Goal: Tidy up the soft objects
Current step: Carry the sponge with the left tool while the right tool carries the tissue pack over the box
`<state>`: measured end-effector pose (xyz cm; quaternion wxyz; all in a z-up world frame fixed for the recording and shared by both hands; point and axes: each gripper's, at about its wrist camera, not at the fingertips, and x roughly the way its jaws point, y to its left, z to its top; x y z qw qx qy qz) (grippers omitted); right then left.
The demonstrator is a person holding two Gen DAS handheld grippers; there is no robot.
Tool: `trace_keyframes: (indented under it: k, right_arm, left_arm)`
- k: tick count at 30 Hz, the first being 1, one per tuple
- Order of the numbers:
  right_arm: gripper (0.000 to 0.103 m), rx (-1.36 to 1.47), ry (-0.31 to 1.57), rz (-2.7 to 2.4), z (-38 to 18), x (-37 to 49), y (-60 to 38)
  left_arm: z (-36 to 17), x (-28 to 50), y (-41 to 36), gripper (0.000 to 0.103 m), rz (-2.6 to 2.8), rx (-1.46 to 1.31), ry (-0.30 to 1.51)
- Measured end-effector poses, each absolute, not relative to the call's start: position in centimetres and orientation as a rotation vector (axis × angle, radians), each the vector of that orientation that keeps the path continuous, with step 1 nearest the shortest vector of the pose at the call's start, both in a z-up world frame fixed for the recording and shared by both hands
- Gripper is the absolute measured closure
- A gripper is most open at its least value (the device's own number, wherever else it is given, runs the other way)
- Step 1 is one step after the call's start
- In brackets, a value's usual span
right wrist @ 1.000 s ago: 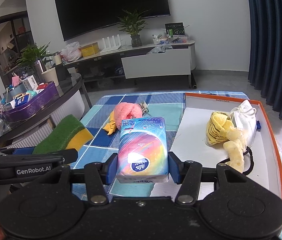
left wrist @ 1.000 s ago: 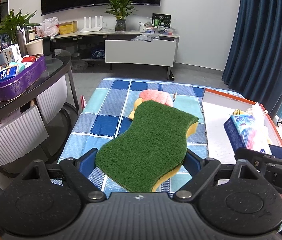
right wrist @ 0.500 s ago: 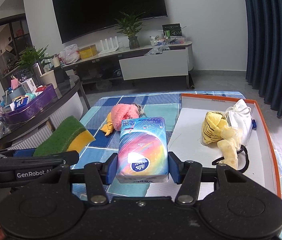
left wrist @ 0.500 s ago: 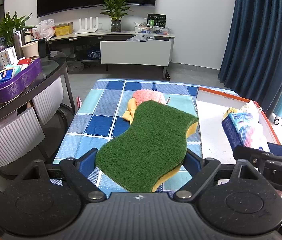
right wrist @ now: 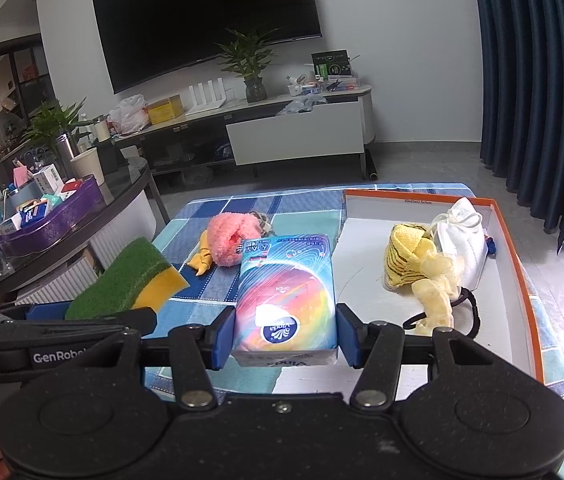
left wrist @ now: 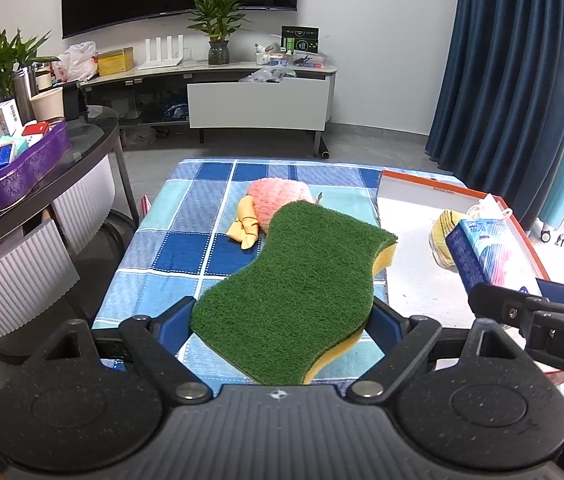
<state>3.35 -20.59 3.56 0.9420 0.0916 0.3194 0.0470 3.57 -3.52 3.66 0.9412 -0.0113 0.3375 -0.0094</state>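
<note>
With a yellow cloth (right wrist: 405, 262) and white mask (right wrist: 461, 236) already in the tray (right wrist: 515, 264), the left gripper (left wrist: 282, 320) pinched a sponge (left wrist: 297, 292), the right gripper (right wrist: 285, 340) pinched a tissue pack (right wrist: 285, 296), and a pink plush (right wrist: 230, 240) remained on the tablecloth (left wrist: 178, 248).

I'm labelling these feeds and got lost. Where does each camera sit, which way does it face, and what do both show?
Left wrist: sits on the left gripper, looking along its fingers at the green sponge they hold above the checked cloth.
Right wrist: sits on the right gripper, facing the tissue pack it holds, beside the orange-rimmed tray.
Shared: sponge, pack, tray, pink plush toy, television wall.
</note>
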Motion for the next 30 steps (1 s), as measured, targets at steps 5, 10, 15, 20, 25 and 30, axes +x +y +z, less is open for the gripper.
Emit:
trace_keyframes:
  k: [5,10,15,20,25,30]
  right_arm:
    - [0.039,0.192,0.652,0.081,3.5,3.2,-21.1]
    - [0.039,0.195,0.650,0.073,3.5,3.0,-21.4]
    - [0.039,0.199,0.649,0.064,3.4,2.9,-21.8]
    - [0.039,0.201,0.648,0.055,3.5,2.8,-22.0]
    - [0.039,0.204,0.647,0.038,3.4,2.7,-22.5]
    - [0.039,0.210,0.644,0.024,3.5,2.6,-22.9]
  left_arm:
    - [3.6,3.5,-4.0,0.013,-0.038,-0.015,0.691]
    - [3.7,3.5,-4.6,0.013,-0.052,-0.010,0.691]
    - [3.7,3.6,-5.4,0.013,-0.071,-0.002,0.690]
    - [3.6,3.7,-6.0,0.013,-0.087,0.006,0.692]
    - [3.5,3.9,-6.6,0.013,-0.100,0.011,0.693]
    - [3.5,4.0,-7.1,0.013,-0.115,0.018,0.694]
